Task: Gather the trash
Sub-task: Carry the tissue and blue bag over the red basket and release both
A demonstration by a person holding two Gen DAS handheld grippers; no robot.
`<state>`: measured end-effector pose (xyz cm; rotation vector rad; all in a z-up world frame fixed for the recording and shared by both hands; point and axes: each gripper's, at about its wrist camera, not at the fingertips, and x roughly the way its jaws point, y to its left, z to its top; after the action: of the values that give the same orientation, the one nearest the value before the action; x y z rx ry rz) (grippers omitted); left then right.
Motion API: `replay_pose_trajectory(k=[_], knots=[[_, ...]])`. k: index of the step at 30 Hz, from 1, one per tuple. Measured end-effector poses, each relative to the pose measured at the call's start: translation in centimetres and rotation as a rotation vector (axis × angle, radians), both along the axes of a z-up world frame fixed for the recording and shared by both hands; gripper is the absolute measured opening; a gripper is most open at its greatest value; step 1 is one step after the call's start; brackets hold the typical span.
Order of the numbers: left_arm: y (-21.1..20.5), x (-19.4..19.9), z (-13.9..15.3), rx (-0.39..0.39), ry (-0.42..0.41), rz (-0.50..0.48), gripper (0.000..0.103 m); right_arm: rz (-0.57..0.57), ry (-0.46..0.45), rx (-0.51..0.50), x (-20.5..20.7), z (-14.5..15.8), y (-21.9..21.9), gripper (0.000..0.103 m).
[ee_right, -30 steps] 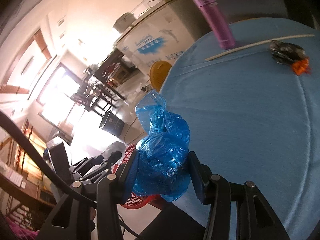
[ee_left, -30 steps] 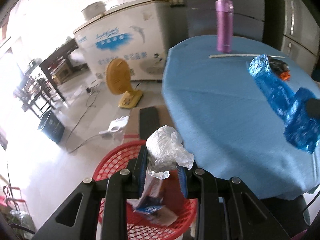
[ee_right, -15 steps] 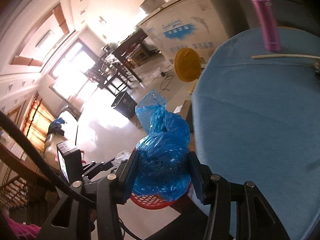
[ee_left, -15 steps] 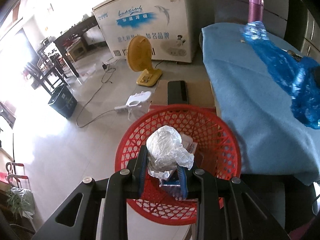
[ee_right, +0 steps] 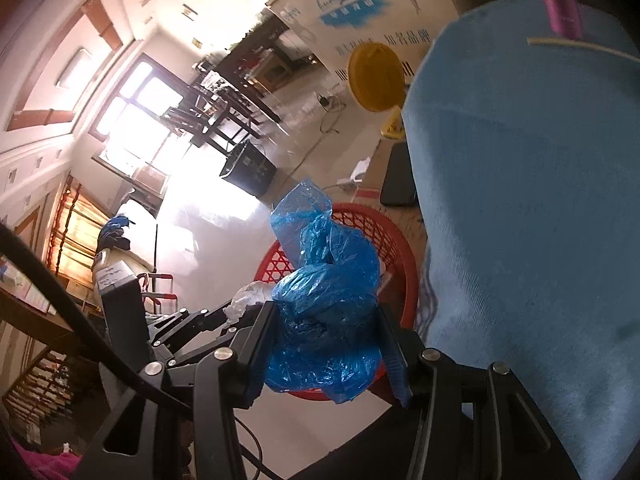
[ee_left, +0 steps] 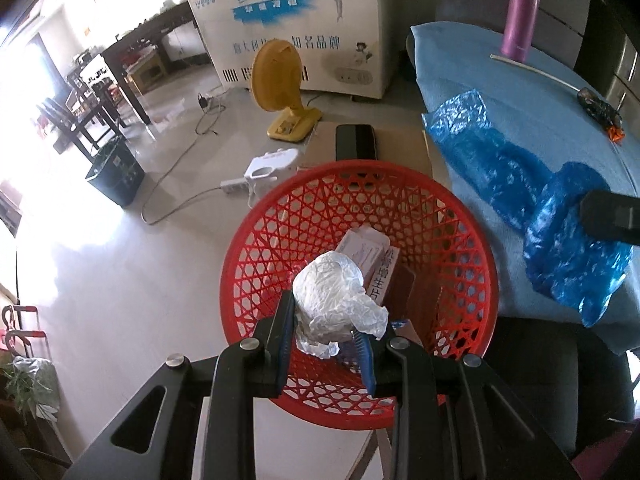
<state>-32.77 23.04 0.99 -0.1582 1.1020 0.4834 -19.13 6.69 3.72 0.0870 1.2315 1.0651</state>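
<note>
Purple flask (ee_left: 520,16), yellow fan (ee_left: 278,80)

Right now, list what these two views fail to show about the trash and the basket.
- Red basket floor, left wrist view: the crumpled white paper and the left gripper cover most of it.
- Red basket, right wrist view: the blue plastic bag hides most of it.
- Carton print, left wrist view: partly hidden by the paper.
- Dark wrapper, left wrist view: too small to identify.
- Purple bottle, right wrist view: top cut off by the edge.
</note>
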Motion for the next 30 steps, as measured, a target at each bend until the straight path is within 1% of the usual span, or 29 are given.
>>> replay_pose_trajectory(k=[7, 12, 16, 17, 19, 24, 30], knots=[[0.1, 0.1, -0.4, -0.017, 0.007, 0.004, 0.03, -0.024, 0.041, -0.023, 0.5, -1.3, 0.7, 0.054], [0.4, 0.2, -0.4, -0.022, 0.01, 0.005, 0.031, -0.034, 0.059, -0.034, 0.4, -1.8, 1.0, 0.054], [0.6, 0.2, -0.4, -0.022, 0.008, -0.005, 0.036, -0.029, 0.082, -0.024, 0.8, -1.8, 1.5, 0.056], [0.6, 0.2, -0.4, -0.02, 0.007, -0.008, 0.038, -0.031, 0.089, -0.021, 0.4, -1.7, 1.0, 0.057], [0.6, 0.2, -0.2, -0.012, 0.0, -0.011, 0.046, -0.033, 0.117, -0.009, 0.8, -1.8, 1.1, 0.057], [0.6, 0.2, 0.4, 0.023, -0.014, -0.009, 0.057, -0.05, 0.149, 0.036, 1.3, -1.8, 0.6, 0.058], [0.7, 0.4, 0.7, 0.024, -0.012, -0.001, 0.058, -0.08, 0.133, 0.066, 1.9, -1.5, -0.7, 0.058]])
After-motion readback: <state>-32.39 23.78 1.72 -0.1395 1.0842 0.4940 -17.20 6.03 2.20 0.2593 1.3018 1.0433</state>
